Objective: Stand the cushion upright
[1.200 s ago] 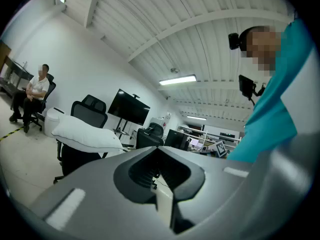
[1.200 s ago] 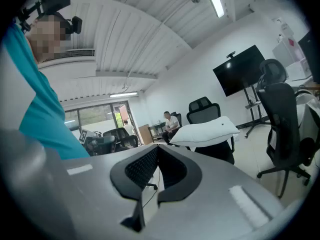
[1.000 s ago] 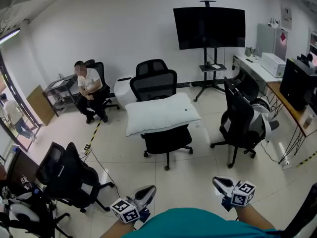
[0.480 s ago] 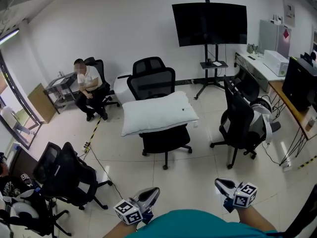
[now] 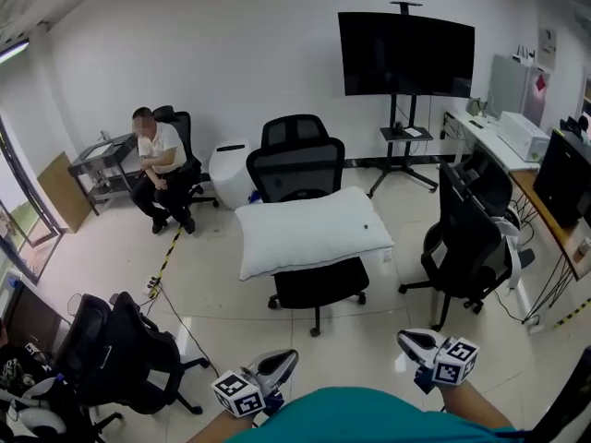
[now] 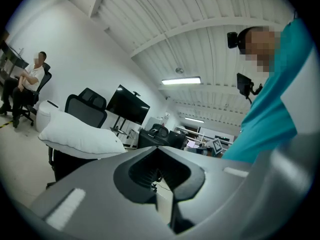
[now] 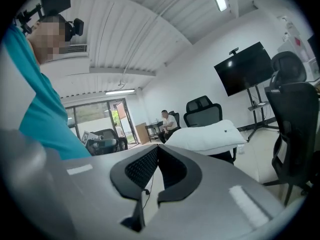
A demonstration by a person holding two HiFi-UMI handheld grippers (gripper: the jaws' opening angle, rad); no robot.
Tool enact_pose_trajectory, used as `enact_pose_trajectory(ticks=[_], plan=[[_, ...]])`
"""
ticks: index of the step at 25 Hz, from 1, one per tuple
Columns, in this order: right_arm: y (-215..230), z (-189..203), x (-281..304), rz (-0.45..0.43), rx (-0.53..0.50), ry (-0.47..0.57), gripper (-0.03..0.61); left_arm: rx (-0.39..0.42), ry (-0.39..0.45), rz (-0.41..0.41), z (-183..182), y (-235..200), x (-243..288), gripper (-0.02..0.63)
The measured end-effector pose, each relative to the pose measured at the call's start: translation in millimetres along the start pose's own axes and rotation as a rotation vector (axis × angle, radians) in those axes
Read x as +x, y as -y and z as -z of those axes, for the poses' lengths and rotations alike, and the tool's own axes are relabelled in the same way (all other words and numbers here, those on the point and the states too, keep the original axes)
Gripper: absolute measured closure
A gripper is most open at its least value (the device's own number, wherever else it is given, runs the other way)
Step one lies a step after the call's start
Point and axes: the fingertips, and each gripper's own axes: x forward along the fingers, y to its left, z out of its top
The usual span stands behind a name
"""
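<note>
A white cushion [image 5: 312, 230] lies flat on the seat of a black office chair [image 5: 305, 169] in the middle of the room. It also shows in the left gripper view as a white cushion [image 6: 80, 136] and in the right gripper view as a white cushion [image 7: 207, 134]. My left gripper [image 5: 283, 359] and right gripper [image 5: 406, 339] are low in the head view, well short of the chair. Both are shut with nothing held, close to my teal shirt.
A black chair [image 5: 471, 238] stands right of the cushion, another black chair [image 5: 111, 349] at the lower left. A person [image 5: 152, 160] sits at the back left. A TV on a stand [image 5: 404, 53] is at the back, desks [image 5: 545, 192] along the right. A cable [image 5: 180, 307] crosses the floor.
The view has shifted towards the chair with the cushion, which now sits lower and further right. Both grippers stay shut in the same place in the picture.
</note>
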Motion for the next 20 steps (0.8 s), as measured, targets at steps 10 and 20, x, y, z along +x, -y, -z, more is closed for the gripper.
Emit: enact_pose_trajectory(ticks=[10,20], plan=[[33.4,-26.9,105.6,0.007,0.006,-0.032,0.575,0.004,-0.019,0.015,-49.5,-110.0,20.8,0.601],[172.7,-73.9,167.1,-0.142,0.013,-0.079,0.565,-0.037,0.016,-0.171,-67.1,-178.5,119.3,0.601]])
